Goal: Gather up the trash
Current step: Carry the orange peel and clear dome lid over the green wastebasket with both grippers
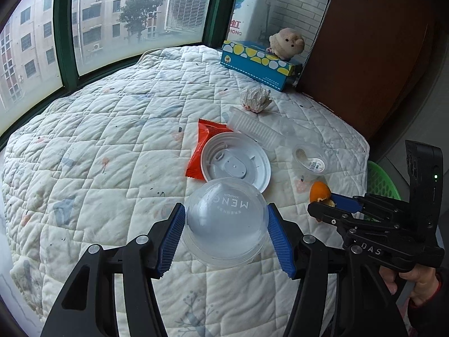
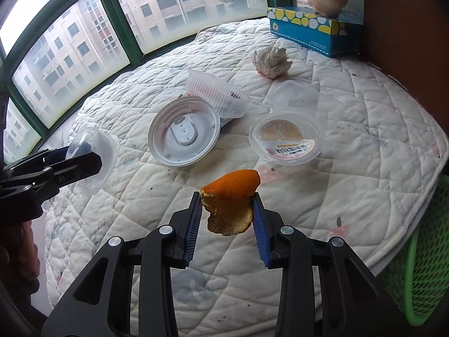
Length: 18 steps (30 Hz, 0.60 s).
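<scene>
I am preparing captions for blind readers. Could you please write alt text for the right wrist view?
The right claw grips a piece of orange peel above a quilted table cover. Beyond it lie a white lid, clear plastic containers and a crumpled tissue; a green basket stands at right. The left claw holds a clear dome lid.

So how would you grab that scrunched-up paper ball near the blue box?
Probably from straight above, squeezing the crumpled paper ball across its middle. It is lumpy and roundish, sits alone on the quilt, and nothing crowds its sides, so the fingers could close around the widest part. Both hand-held grippers are full now: the left holds a clear cup, the right an orange peel.
</scene>
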{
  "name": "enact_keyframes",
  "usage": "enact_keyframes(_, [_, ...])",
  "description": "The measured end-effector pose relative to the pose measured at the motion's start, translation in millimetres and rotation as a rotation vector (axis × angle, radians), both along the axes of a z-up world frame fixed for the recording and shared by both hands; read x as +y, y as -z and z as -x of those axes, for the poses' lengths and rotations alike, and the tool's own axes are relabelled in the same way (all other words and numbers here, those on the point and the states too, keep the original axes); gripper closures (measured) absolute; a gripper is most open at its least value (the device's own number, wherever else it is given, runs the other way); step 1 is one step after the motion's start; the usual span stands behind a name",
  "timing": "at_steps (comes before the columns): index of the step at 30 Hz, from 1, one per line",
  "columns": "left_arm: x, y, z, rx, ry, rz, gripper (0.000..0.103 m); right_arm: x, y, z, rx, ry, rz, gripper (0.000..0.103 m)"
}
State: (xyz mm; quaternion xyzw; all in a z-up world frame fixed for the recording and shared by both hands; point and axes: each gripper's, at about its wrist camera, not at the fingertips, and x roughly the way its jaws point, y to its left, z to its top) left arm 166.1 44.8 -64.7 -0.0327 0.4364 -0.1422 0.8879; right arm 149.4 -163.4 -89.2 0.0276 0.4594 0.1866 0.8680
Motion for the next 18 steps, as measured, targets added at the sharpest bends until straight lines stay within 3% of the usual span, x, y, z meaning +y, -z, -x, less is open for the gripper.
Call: enact_keyframes(18, [-131, -13, 6, -0.012, 0.229, 0.005, 0.046, -142, -27, 44, -0.045, 0.25, 0.023, 0.067])
